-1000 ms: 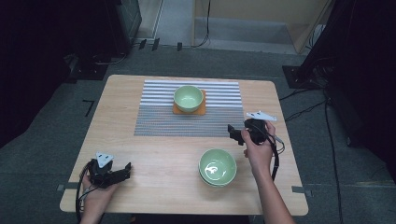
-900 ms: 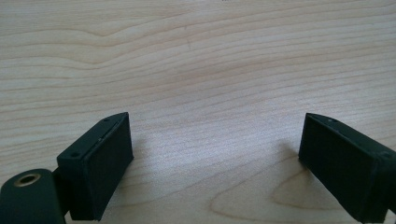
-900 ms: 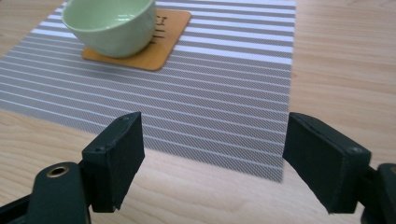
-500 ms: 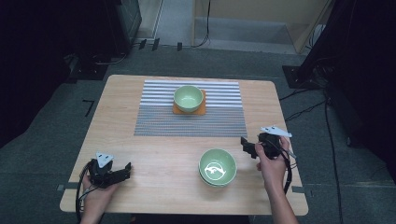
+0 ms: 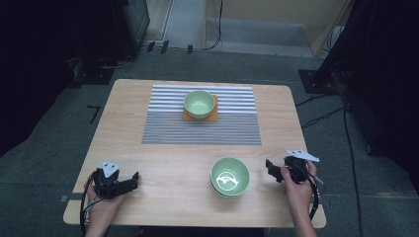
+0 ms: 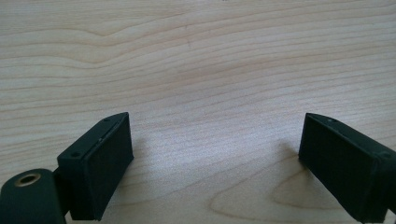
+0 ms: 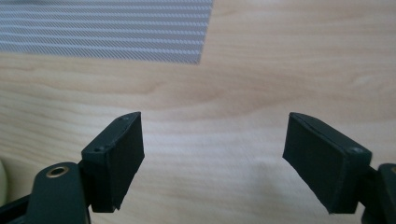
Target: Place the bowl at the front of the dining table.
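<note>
A wooden table [image 5: 163,163] fills mid-frame; a striped mat [image 5: 163,126] lies upper centre, a green bowl [image 5: 230,177] lower right.

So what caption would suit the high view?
Two hand-held open grippers, left and right, rest near green bowls on a wooden table.

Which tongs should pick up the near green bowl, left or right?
Probably right. The right tongs sit open just beside the near green bowl, jaws pointing at it. The left tongs, also open, rest farther away near the table's front left corner.
</note>
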`<state>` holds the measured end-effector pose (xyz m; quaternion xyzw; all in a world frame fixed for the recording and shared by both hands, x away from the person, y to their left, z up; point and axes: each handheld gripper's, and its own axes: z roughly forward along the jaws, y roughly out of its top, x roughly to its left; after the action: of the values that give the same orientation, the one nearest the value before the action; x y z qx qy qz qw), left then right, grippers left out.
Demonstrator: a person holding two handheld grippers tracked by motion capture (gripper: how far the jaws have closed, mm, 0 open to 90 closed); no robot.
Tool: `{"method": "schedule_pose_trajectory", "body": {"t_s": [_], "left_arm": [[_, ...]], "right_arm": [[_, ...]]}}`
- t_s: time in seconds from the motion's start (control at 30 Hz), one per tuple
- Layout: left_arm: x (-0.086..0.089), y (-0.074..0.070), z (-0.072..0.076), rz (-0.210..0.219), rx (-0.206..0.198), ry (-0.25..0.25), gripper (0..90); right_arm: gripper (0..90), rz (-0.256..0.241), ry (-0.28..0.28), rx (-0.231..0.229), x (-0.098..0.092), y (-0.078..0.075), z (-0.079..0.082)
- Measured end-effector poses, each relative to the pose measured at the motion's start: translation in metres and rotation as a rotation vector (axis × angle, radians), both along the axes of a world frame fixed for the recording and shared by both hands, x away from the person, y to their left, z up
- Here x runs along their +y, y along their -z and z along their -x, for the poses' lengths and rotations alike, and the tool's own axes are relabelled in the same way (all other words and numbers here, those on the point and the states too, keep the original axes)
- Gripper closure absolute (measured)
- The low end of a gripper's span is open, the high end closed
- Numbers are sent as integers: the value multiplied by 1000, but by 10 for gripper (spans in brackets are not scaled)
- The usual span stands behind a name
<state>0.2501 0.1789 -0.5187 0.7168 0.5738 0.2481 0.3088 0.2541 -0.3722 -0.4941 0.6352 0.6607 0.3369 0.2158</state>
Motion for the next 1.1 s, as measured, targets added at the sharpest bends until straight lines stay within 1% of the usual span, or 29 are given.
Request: {"method": "schedule_pose_trajectory", "body": {"t_s": [0.13,0.17,0.3,0.43,0.5,0.67,0.83,0.9,0.93,0.97,1.0,1.03,1.1], "left_arm": [[0,0,0,0,0,0,94],[0,0,0,0,0,0,94],[0,0,0,0,0,0,93],[0,0,0,0,0,0,94],[0,0,0,0,0,0,93],[0,0,0,0,0,0,93],[0,0,0,0,0,0,94],[0,0,0,0,0,0,94],[0,0,0,0,0,0,93],[0,0,0,0,0,0,94],[0,0,0,0,0,0,93],[0,0,0,0,0,0,93],[0,0,0,0,0,0,94]], "right_arm": [[202,-6,21,9,-8,6,7],[202,-4,31,14,-13,8,11],[203,0,47,17,-20,11,17],[203,31,68,25,-31,14,28],[203,33,68,26,-33,15,30],[201,50,87,42,-44,22,42],[200,68,95,39,-50,23,47],[198,92,94,33,-51,24,50],[181,114,89,19,-49,26,52],[181,114,89,19,-49,26,52],[141,117,77,-1,-48,29,53],[137,115,76,-13,-48,30,53],[136,115,74,-15,-48,31,53]]}}
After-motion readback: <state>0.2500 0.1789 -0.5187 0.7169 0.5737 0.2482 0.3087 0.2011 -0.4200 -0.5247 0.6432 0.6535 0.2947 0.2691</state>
